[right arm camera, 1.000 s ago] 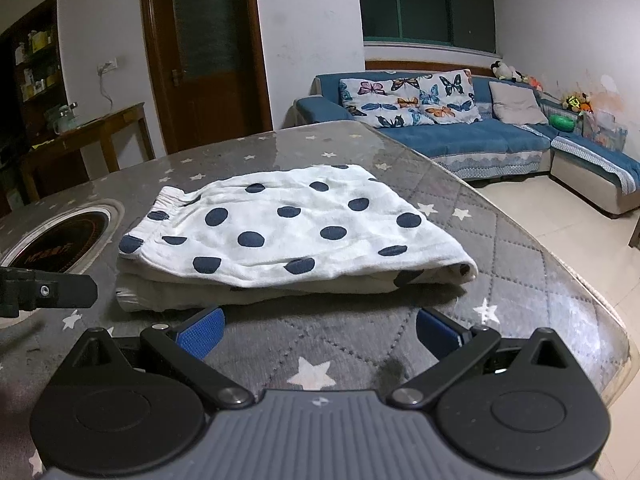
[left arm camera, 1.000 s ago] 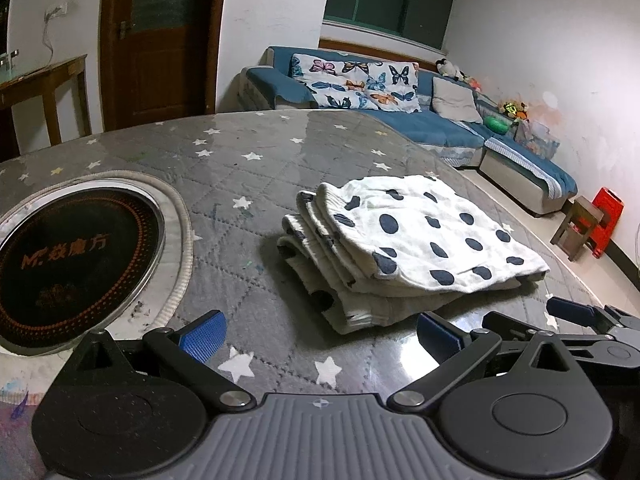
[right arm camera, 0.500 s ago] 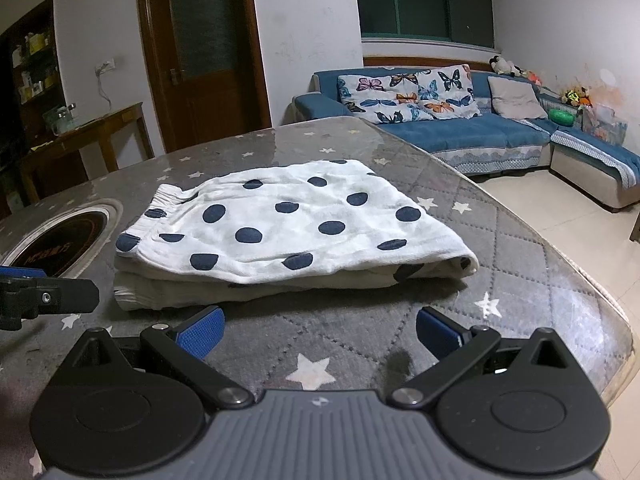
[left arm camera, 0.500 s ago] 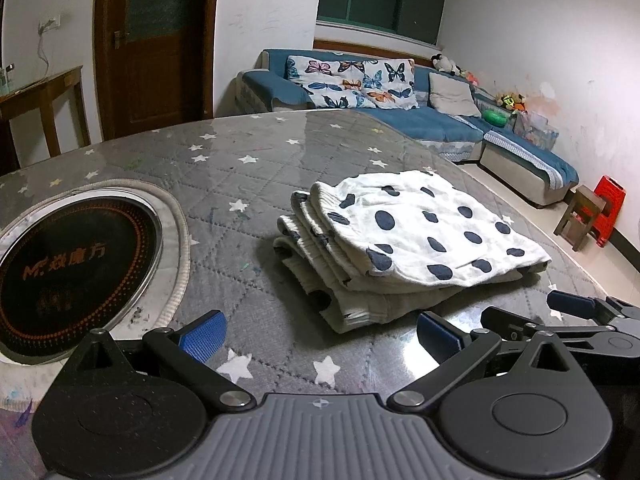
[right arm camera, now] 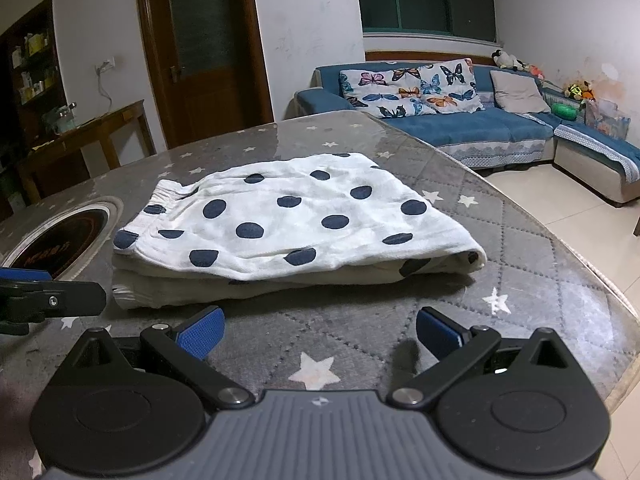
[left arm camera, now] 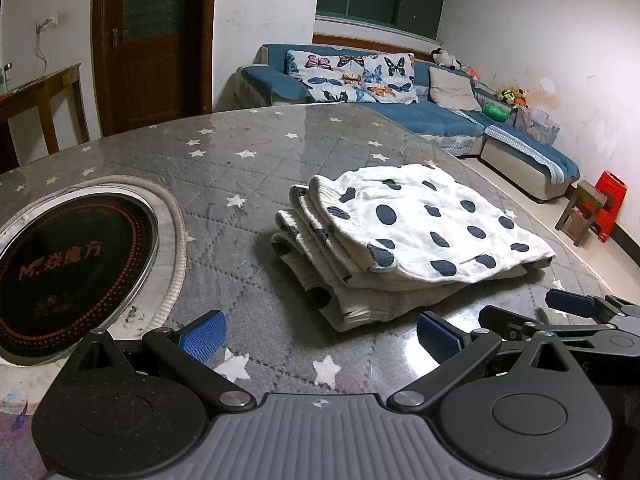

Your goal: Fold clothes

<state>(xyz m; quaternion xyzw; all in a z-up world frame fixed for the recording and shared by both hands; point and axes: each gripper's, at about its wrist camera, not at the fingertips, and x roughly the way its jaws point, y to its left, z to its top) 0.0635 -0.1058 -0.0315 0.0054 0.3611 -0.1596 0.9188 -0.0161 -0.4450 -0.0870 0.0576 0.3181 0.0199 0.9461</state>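
A white garment with dark blue dots (left arm camera: pixel 404 236) (right arm camera: pixel 288 224) lies folded in a flat stack on the grey star-patterned table (left arm camera: pixel 248 168) (right arm camera: pixel 520 248). My left gripper (left arm camera: pixel 320 336) stands open just short of the stack's near left corner, with nothing between its blue pads. My right gripper (right arm camera: pixel 318 334) is also open and empty, a little back from the stack's long front edge. The right gripper's fingers (left arm camera: pixel 572 304) show at the right edge of the left wrist view. A left finger (right arm camera: pixel 48 300) shows at the left edge of the right wrist view.
A round black induction plate (left arm camera: pixel 68 268) (right arm camera: pixel 60 236) is set into the table left of the garment. The table's curved edge (right arm camera: pixel 616 304) runs close on the right. Beyond it are a blue sofa (left arm camera: pixel 424 108), a wooden side table (right arm camera: pixel 92 136) and a red stool (left arm camera: pixel 610 204).
Both grippers have pulled back slightly and risen; the folded garment looks a touch farther off. It has not moved, and both grippers stay open.
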